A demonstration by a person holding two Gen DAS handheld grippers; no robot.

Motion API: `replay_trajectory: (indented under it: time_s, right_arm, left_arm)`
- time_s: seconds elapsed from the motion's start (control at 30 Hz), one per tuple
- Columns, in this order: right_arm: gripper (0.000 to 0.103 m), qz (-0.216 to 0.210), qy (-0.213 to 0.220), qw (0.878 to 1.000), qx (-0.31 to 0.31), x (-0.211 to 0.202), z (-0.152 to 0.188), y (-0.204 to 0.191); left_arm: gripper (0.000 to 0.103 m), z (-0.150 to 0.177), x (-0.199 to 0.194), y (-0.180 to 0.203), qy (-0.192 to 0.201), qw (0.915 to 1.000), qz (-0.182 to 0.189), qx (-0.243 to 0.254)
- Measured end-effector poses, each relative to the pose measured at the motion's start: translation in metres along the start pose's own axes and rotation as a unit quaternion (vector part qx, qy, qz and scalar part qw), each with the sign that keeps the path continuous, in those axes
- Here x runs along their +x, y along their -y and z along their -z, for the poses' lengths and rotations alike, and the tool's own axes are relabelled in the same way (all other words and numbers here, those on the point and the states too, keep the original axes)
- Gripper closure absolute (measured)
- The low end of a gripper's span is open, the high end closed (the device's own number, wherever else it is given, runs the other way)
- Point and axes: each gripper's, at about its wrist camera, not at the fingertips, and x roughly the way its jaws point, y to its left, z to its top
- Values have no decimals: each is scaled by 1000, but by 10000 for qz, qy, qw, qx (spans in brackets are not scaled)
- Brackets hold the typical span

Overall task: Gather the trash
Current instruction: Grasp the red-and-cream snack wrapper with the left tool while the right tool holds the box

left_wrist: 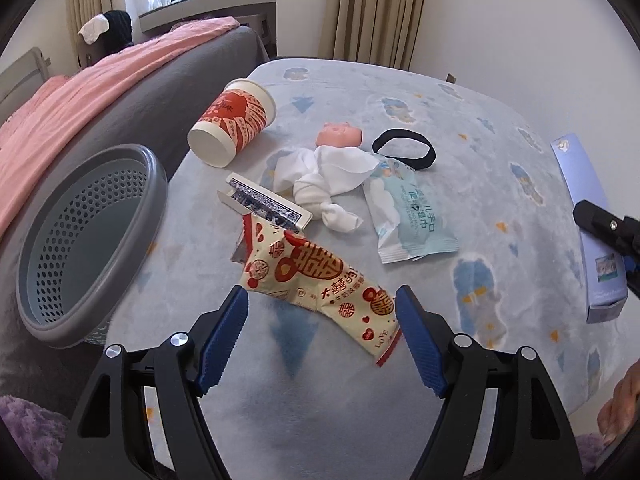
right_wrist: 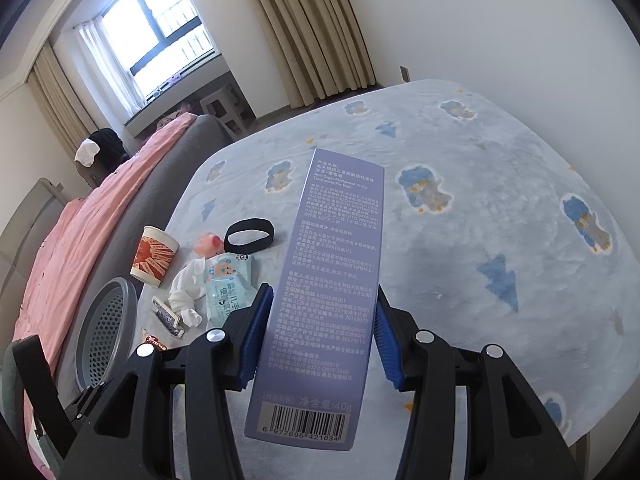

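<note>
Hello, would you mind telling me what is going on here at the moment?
A person is clearing trash off a bed with two handheld grippers. The left gripper is open around a red and cream snack wrapper, not yet closed on it. The right gripper has a purple toothpaste box between its fingers. The grey basket waits at the bed's edge.

Pale blue blanket (left_wrist: 460, 208) with cartoon prints covers the surface; paper cup (left_wrist: 232, 122) at 11 o'clock; hair band (left_wrist: 404, 154) at 1; snack wrapper (left_wrist: 316, 284) nearest; wipes pack (left_wrist: 408, 220), white sock (left_wrist: 324, 184), card box (left_wrist: 268, 206) mid-pile.
</note>
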Motion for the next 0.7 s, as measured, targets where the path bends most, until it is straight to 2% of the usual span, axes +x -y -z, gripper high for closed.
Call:
replay_trajectory:
  time_s: [0.13, 0.47, 0.5, 0.53, 0.7]
  right_arm:
    - [55, -74, -23, 10000, 2, 1, 0, -3]
    - [55, -237, -64, 9997, -15, 2, -1, -5]
    - [55, -240, -63, 9997, -11, 2, -1, -4]
    - [55, -236, -64, 9997, -8, 2, -1, -4]
    - [55, -237, -73, 9997, -28, 2, -1, -4]
  left_arm:
    - [30, -5, 12, 5, -160, 9994, 60, -286]
    - [32, -3, 38, 3, -315, 9986, -108, -407]
    - [42, -3, 39, 1, -326, 9985, -85, -430]
    - [49, -3, 41, -1, -361, 9984, -69, -438]
    - [55, 2, 38, -6, -324, 9989, 63, -322]
